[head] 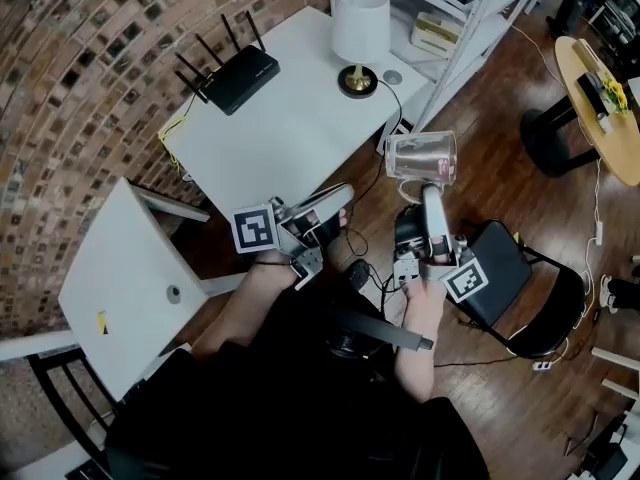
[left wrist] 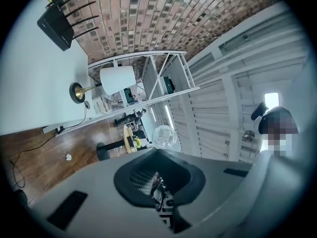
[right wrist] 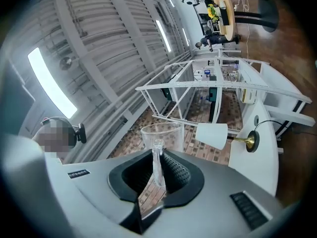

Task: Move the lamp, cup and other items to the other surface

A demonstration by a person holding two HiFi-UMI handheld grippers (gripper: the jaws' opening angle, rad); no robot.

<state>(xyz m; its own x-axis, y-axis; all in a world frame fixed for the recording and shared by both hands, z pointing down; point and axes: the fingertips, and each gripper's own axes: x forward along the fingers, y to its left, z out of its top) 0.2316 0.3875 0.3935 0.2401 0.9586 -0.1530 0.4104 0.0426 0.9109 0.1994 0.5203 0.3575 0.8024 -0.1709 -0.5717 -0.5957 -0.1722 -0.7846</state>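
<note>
Clear cup point(head: 422, 156) is held by its handle between the closed fingers of the right gripper point(head: 431, 190), raised over the floor point(head: 520, 208) just off the white worktop point(head: 290, 108). Lamp point(head: 359, 28) is noted upright on the worktop. Left gripper point(head: 335, 200) fingers are closed, nothing between them.

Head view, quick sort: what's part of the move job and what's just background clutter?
Job: lamp and router, both on the large white table; clear cup, held by its handle in the right gripper; small side table, the likely destination.
Lying about: shelf rack, round wooden table, black chair.
</note>
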